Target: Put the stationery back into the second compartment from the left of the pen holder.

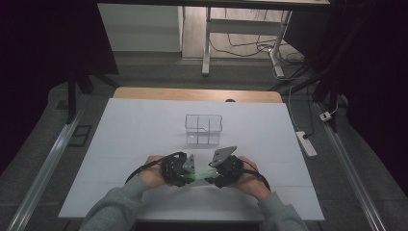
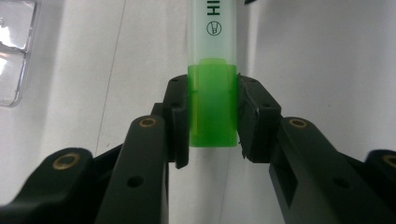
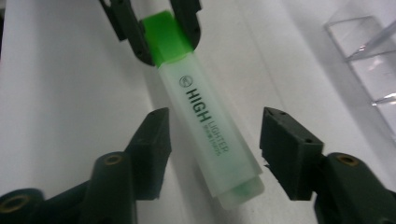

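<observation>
Held level above the table, between the two grippers, just in front of the person: a green highlighter. Pinched at its green end by the left gripper, pads pressed flat on both sides of that end, so that the long pale body sticks out free toward the other hand. Gripped at the very end probably to leave the rest bare for a second grip, and to give a firm hold against a pull.

Right gripper brought up around the body, jaws spread to either side of it with a clear gap on each side and no contact yet; the pads stand level with the printed lettering. Placed there most likely to close on the body, so the two halves can be pulled apart or the marker passed across.

Farther back on the table, well apart from the hands, a clear box with dividers, upright and open on top; possibly the place meant for the marker.
</observation>
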### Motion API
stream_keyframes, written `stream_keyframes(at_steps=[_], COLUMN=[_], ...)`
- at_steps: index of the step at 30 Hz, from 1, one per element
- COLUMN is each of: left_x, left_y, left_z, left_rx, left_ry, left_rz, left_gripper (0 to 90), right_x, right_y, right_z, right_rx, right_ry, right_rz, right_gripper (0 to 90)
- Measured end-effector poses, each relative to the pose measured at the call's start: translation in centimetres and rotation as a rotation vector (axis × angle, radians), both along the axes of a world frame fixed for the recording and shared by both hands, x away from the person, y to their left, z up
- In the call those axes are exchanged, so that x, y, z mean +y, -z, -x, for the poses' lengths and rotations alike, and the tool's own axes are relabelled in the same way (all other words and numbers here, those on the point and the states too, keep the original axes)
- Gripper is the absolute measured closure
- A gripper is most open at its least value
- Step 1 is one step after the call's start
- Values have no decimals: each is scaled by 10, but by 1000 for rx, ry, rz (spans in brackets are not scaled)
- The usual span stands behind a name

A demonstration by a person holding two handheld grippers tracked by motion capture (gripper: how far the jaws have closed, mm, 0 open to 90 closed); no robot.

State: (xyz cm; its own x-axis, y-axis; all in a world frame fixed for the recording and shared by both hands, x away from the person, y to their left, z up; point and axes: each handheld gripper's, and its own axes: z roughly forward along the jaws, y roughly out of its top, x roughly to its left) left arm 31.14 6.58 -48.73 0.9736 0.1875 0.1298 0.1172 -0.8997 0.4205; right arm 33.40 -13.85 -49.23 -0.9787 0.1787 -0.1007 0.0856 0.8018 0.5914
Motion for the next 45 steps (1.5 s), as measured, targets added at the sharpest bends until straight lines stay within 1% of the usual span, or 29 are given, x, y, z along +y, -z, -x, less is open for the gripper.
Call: stream_keyframes(at_steps=[2,4,5,8,9,10,11,12,14,15,16,17,19,21,23,25,29,31,34,36,37,40,44,45], left_x=[0,0,0,2,3,3,4,6,8,9,10,12,15,19,22,26,34,38,43,47,49,52,56,56], left_y=[-1,-1,-2,-3,-3,-3,-4,-4,-5,-4,-4,-3,-3,-3,-5,-6,-6,-6,-5,-6,-5,-6,-6,-6], left_z=[1,2,3,5,6,6,6,6,6,6,5,3,1,-2,-4,-6,-8,-9,-10,-12,-12,-12,-13,-13], left_rx=[7,1,0,4,5,7,2,-9,-14,-13,-11,-15,-29,-34,-34,-36,-21,-12,-5,10,18,20,35,37], left_ry=[14,31,40,58,64,69,75,80,70,47,36,26,-3,-41,-83,-114,-173,-201,-243,-270,-286,-308,-346,-355], left_rz=[6,6,7,17,19,22,30,44,72,103,119,136,157,196,221,251,302,324,366,401,426,452,493,510], left_gripper=[667,666,666,665,665,664,664,663,655,647,639,631,600,528,455,415,321,291,274,273,274,274,273,273], right_x=[2,4,5,7,7,7,8,8,7,6,5,3,1,-2,-6,-9,-15,-17,-20,-21,-22,-24,-24,-25], right_y=[1,3,4,7,8,7,7,8,8,8,8,7,6,4,2,1,-2,-4,-6,-7,-8,-9,-8,-8], right_z=[1,3,4,6,7,7,8,8,8,8,7,6,5,3,2,0,-2,-3,-4,-4,-4,-4,-4,-4], right_rx=[-9,-19,-16,-15,-23,-25,-20,-22,-24,-24,-11,-11,-2,-4,-2,0,-23,-32,-60,-73,-79,-98,-103,-107], right_ry=[-24,-43,-59,-99,-114,-123,-130,-135,-150,-146,-143,-145,-127,-108,-92,-75,-34,-11,15,31,39,55,69,73], right_rz=[31,60,64,101,98,106,105,105,106,101,84,76,51,30,7,-31,-71,-99,-130,-149,-153,-175,-193,-198], right_gripper=[506,536,551,591,599,606,613,619,633,639,643,646,652,655,655,656,656,655,655,655,655,655,655,655])
